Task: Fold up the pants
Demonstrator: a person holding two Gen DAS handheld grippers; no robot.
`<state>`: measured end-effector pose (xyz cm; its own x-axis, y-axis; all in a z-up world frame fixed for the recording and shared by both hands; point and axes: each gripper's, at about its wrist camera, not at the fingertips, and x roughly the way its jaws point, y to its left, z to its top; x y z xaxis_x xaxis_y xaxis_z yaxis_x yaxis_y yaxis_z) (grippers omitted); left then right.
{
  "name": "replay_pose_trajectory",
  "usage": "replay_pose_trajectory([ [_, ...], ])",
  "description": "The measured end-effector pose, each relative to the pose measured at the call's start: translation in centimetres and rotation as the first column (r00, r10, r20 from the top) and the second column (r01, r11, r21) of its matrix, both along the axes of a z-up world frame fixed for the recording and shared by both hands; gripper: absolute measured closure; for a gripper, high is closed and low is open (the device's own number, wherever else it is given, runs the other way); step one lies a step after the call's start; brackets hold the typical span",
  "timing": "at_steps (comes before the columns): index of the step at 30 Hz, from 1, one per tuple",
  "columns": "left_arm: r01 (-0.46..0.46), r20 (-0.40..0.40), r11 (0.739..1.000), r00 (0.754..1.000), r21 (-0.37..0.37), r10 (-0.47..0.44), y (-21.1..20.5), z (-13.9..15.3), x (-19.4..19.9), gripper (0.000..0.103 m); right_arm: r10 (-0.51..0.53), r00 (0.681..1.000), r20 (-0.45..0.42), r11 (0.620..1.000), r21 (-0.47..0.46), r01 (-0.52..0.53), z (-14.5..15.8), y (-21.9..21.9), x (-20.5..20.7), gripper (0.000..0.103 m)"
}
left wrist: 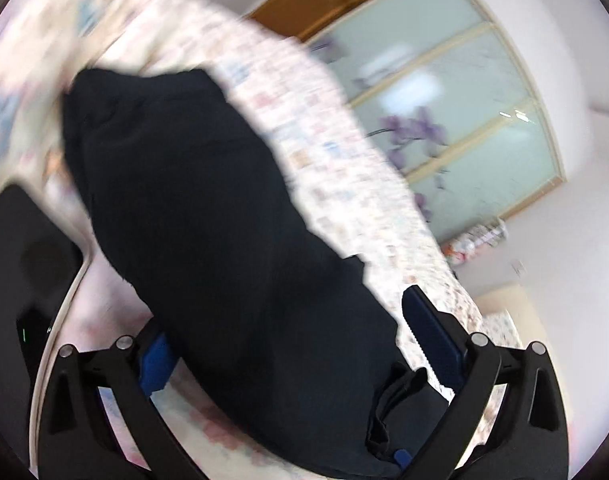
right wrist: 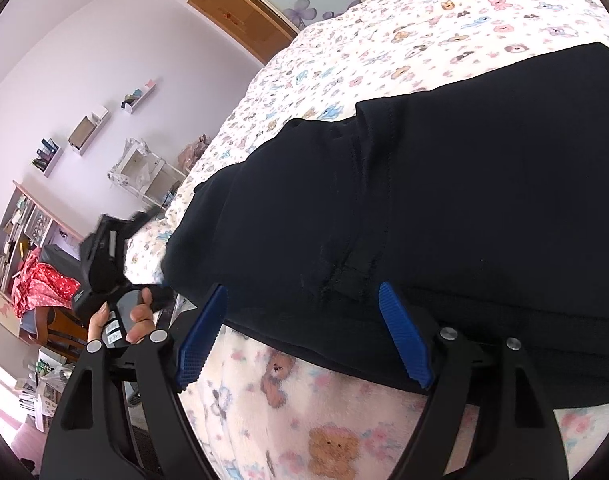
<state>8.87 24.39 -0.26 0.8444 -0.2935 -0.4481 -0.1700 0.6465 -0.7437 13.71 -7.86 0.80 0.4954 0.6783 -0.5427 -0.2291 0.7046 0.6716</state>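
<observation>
Dark navy pants (right wrist: 444, 200) lie folded in layers on a bed with a bear-print blanket (right wrist: 384, 48). My right gripper (right wrist: 304, 336) is open, its blue pads either side of the pants' near edge by a seam. In the blurred left wrist view the pants (left wrist: 208, 216) fill the middle. My left gripper (left wrist: 288, 344) is open, its jaws wide apart either side of the cloth, with a bunched fold (left wrist: 400, 412) by the right finger. The left gripper also shows in the right wrist view (right wrist: 104, 264), held in a hand at the bed's left side.
A wardrobe with frosted floral doors (left wrist: 456, 120) stands beyond the bed. Wall shelves (right wrist: 84, 132), a white rack (right wrist: 144, 172) and a bookcase with red cloth (right wrist: 36, 280) are at the left. A dark rounded object (left wrist: 28, 256) sits at the left.
</observation>
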Motion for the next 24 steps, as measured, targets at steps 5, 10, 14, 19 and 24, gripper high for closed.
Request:
replay_pose_trajectory([
  [5,-0.06,-0.07,0.99,0.996,-0.125,0.051,1.8,-2.1,0.1,0.003,-0.004,1.0,0.007,1.0,0.001,0.003,0.2,0.0,-0.3,0.023],
  [10,-0.107,-0.082,0.984,0.992,-0.146,0.096,2.8,-2.4,0.2,0.004,-0.044,0.981,0.19,0.974,-0.209,0.084,2.5,0.6,-1.6,0.025],
  [14,-0.109,-0.07,0.99,0.992,-0.086,0.103,1.6,-1.8,0.6,0.004,0.096,0.946,0.31,0.875,-0.48,0.069,3.0,4.6,-2.8,0.039],
  [19,-0.105,-0.054,0.993,0.993,-0.045,0.102,0.9,-1.5,1.4,0.005,0.109,0.955,0.277,0.845,-0.532,0.058,1.9,5.8,-2.4,0.044],
  [24,-0.129,-0.053,0.984,0.991,-0.122,0.123,2.3,-2.5,1.4,0.01,0.026,0.967,0.253,0.894,-0.439,0.091,2.2,3.7,-2.1,0.044],
])
